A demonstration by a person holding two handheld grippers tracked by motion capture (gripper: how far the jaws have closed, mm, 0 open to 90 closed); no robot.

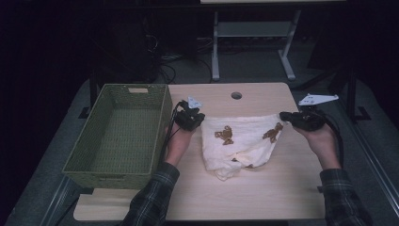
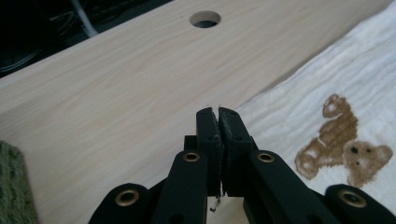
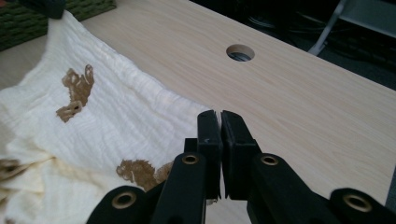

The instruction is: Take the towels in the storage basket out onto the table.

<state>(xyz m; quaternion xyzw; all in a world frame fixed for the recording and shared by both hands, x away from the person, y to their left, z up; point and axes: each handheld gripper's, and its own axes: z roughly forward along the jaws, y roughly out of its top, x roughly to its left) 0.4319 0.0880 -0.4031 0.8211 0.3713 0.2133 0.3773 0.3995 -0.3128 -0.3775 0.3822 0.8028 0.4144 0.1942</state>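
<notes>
Cloth pinched at both top corners, basket still empty

Both tools are squeezed tight: the left tool (image 1: pixel 200 114) has the cream bear-print cloth (image 1: pixel 240 141) by its left top corner, the right tool (image 1: pixel 283 116) by the right one, so the top edge is stretched between them just over the worktop (image 1: pixel 263 197) while the bottom sags in a crumpled heap. I'd say the pick-up is done, but the folding or tidying hasn't really started. The green woven basket (image 1: pixel 117 136) on the left has nothing in it yet, so that bit's probably still to come.
</notes>
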